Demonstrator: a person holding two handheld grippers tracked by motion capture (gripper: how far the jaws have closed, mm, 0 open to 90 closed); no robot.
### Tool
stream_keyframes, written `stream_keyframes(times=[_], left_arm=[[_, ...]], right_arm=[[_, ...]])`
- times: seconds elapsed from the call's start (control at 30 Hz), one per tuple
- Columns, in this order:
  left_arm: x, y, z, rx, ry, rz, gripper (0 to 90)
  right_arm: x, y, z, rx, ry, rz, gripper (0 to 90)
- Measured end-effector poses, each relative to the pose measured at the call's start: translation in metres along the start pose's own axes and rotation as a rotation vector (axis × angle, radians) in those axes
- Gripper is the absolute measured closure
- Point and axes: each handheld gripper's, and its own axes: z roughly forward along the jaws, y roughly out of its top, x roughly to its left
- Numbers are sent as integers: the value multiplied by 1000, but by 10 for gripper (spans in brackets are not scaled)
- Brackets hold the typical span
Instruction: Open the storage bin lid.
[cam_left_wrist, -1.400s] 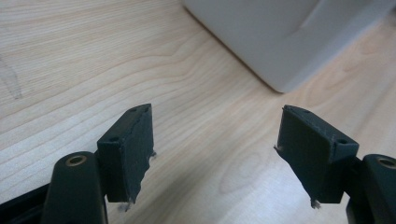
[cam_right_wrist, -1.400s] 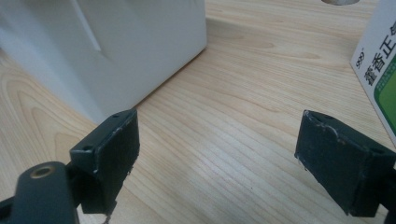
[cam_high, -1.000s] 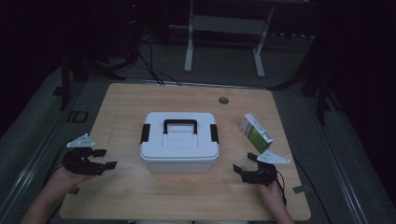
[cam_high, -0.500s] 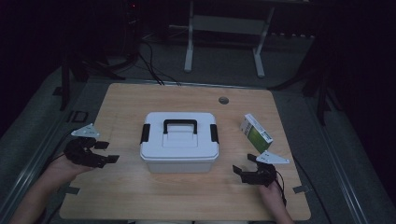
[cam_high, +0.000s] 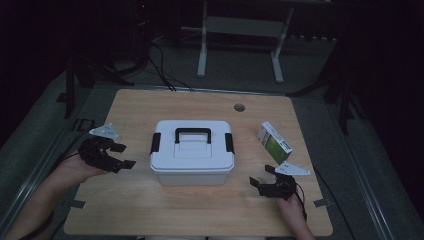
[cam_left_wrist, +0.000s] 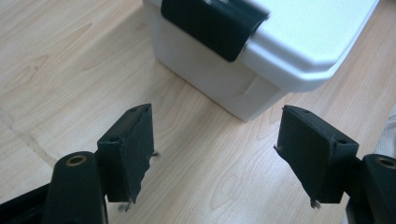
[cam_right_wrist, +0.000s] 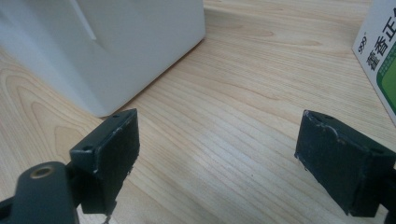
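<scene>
Both sets of my jaws are spread wide with nothing between them but bare wood, so no grip on anything right now. My left gripper sits at the left-middle of the high view, hanging above the table edge, pads pointed toward the white storage box. In the left gripper view the box fills the upper middle and upper right of the frame, with one of its black latches at the top, well apart from my pads.

The box itself sits dead centre of the table in the high view, lid on, black handle lying flat on top, and a black latch on each short side (both look folded down against the walls, as far as I can tell).

My right gripper is at the lower right of the high view, low over the wood, just off the box's front right corner. In the right gripper view that white corner takes the upper left, near my left-hand pad but not touching.

Further out, a small green-and-white carton stands to the right of the box, its edge poking into the upper right of the right gripper view. The wooden table has a round cable hole near its far edge.
</scene>
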Motion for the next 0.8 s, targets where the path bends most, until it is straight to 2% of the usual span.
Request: stream_keyframes(times=[0.13,0.37,0.4,0.47,0.5,0.6,0.67,0.7,0.8], left_arm=[[-4,14,-1,14,11,35,274],[-12,35,1,31,-6,79,274],[-13,38,1,35,5,92,274],[-14,44,1,27,-14,95,274],[-15,46,1,28,-3,97,275],[-17,55,4,61,8,126,275],[-18,58,4,63,-3,127,274],[-18,67,4,72,1,138,274],[-18,79,6,89,-7,154,275]], right_arm=[[0,0,0,3,-2,0,134],[0,-1,1,9,-1,-4,134],[0,-1,1,9,-1,-4,134],[0,-1,1,8,-1,-2,134],[0,-1,1,8,-1,-3,134],[0,-1,1,8,0,-4,134],[0,-1,1,10,5,0,134],[0,-1,1,12,8,2,134],[0,-1,2,14,13,-1,135]])
